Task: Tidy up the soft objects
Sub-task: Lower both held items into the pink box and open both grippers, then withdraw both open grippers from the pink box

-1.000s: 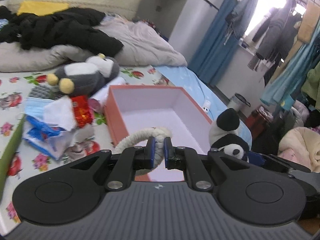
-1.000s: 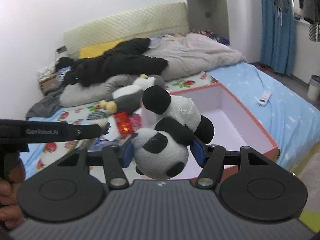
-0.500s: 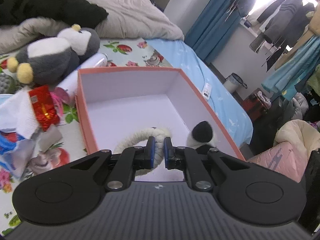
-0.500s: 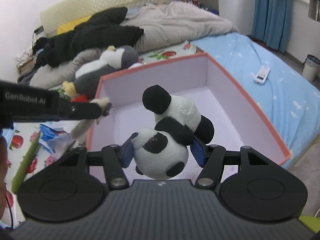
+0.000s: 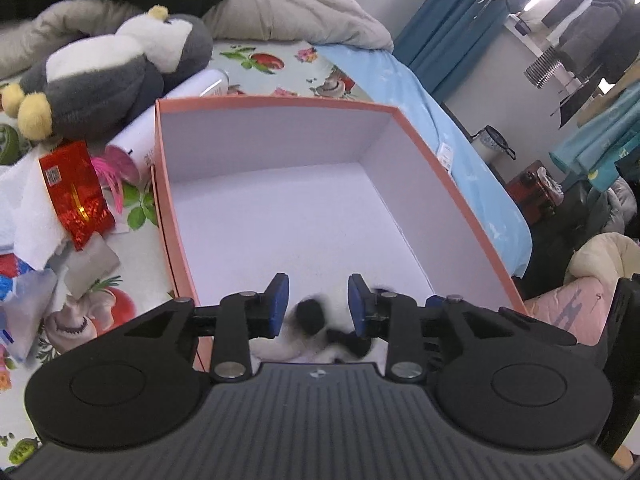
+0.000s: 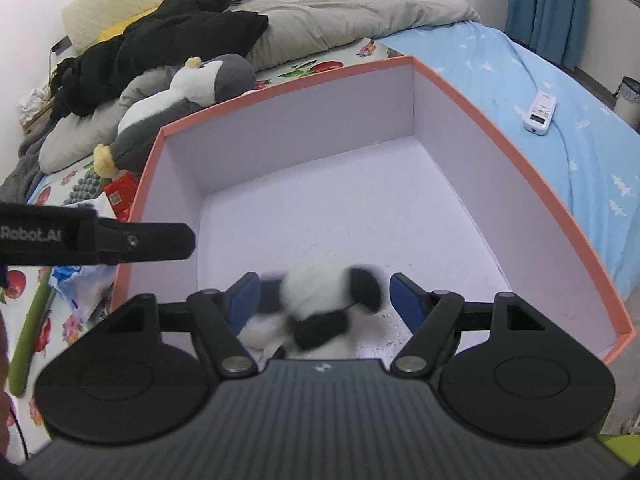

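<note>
Closest in, the right gripper was seen with its blue fingers spreading apart, and the panda plush was caught blurred in the gap between them, no longer pinched, down at the near end of the orange box against its pale lilac floor. Same story on the other side: the left gripper was also opening, its fingers released, and only the blurry black-and-white panda plush could be made out below and between them, so nothing was being gripped there. From the right wrist view the left gripper's black arm was seen poking in from the left edge over the box's left wall. The rest of the orange box was bare inside. Just outside its left wall, on the flowery bed sheet, a red foil packet was lying on some white tissue. Further back a grey and white penguin plush was lying on its side, close to the box's far-left corner. On the blue sheet off to the right a white remote was sitting well apart from the box. Farthest back, a grey duvet and a black jacket were piled up.
</note>
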The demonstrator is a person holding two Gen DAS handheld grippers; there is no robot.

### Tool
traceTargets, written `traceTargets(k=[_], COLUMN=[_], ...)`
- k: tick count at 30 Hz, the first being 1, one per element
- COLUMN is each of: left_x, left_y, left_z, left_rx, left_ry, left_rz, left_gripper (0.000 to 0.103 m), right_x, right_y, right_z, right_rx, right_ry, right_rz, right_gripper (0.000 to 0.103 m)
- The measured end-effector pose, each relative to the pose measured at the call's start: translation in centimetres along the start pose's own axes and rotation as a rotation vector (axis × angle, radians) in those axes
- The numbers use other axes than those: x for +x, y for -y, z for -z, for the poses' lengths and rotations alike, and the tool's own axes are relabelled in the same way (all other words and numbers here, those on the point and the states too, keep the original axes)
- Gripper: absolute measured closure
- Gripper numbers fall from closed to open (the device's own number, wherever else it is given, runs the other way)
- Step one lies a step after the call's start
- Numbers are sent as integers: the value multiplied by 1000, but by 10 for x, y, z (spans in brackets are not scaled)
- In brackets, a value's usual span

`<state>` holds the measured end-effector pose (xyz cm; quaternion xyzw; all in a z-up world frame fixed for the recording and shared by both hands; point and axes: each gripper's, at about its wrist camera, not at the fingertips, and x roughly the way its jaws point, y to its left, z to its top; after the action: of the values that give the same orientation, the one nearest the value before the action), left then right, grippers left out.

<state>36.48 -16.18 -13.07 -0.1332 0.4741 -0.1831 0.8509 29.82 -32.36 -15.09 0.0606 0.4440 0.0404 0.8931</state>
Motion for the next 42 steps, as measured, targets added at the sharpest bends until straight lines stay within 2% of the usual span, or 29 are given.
traceTargets(k=[5, 15, 30, 42], left_x=[-25, -103, -212, -266], left_y=[8, 17, 23, 19], left_z=[3, 29, 94, 148], left_rx=[24, 46, 74, 60], left_ry=[40, 134, 260, 305], left_rz=[-6, 6, -9, -35], left_gripper=[66, 66, 66, 66], right_x=[-17, -81, -169, -206], right_y=[-4, -30, -63, -82], right_z=[-1, 12, 52, 86], right_rx=[6, -23, -53, -77], right_ry=[30, 114, 218, 240], right_rz=[-9, -47, -78, -91], right_gripper=[29, 29, 29, 29])
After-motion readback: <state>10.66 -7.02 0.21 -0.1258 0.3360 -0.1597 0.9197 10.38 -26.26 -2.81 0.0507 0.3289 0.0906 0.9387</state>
